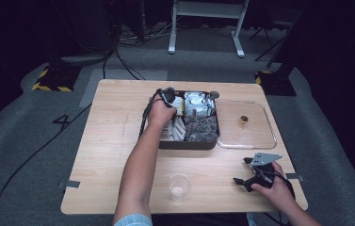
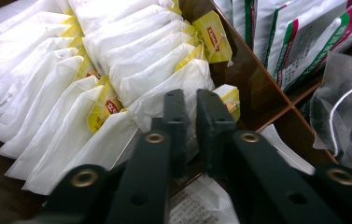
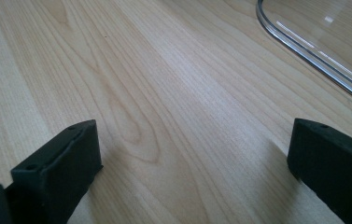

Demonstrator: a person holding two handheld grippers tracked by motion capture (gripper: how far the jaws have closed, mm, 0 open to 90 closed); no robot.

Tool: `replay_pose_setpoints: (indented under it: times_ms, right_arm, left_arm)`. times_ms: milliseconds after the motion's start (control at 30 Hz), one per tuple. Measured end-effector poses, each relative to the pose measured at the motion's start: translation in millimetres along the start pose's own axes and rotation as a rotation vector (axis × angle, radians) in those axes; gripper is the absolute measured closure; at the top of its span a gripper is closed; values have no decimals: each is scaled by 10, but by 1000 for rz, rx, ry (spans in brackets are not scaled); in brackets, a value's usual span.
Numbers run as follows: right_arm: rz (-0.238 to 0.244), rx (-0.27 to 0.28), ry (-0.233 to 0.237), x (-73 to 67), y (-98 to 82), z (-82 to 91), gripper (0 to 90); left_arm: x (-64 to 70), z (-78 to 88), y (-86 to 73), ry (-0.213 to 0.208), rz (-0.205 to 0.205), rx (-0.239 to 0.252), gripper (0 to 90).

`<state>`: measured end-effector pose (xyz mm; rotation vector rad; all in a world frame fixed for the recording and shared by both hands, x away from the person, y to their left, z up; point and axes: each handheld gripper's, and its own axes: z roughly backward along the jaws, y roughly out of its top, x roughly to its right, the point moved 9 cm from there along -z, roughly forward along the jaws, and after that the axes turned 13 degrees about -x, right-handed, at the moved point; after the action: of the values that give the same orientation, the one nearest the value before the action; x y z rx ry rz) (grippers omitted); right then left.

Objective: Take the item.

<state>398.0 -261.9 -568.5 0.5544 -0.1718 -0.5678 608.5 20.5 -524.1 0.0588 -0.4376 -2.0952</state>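
Observation:
A dark divided box (image 1: 189, 144) sits mid-table, with rows of white tea bags with yellow tags (image 2: 71, 93) in its left compartment. My left gripper (image 1: 166, 97) reaches down into that compartment. In the left gripper view its jaws (image 2: 191, 100) stand almost together, with the edge of one white tea bag (image 2: 187, 77) pinched in the narrow slit between them. My right gripper (image 1: 241, 170) rests low over the bare wood near the front right of the table. Its jaws (image 3: 192, 154) are wide apart with nothing between them.
Green-and-white sachets (image 2: 299, 42) and dark mesh pouches (image 2: 346, 112) fill the box's other compartments. A clear shallow tray (image 1: 269, 141) lies right of the box, with a small brown thing (image 1: 244, 120) in it. A clear plastic cup (image 1: 179, 187) stands near the front edge.

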Motion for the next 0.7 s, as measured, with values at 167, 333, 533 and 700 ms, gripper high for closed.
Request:
replay_pose_setpoints:
  times_ms: [167, 333, 533, 700]
  right_arm:
    - [2, 0, 1, 0, -2, 1, 29]
    - [4, 0, 2, -2, -5, 3, 29]
    - [4, 0, 2, -2, -5, 3, 29]
    - [4, 0, 2, -2, -5, 3, 29]
  left_arm:
    - [-19, 1, -3, 11, 1, -6, 900]
    - [-33, 23, -1, 7, -5, 3, 900]
    - [-72, 109, 10, -1, -6, 35, 900]
    - [-101, 241, 26, -10, -17, 74, 900]
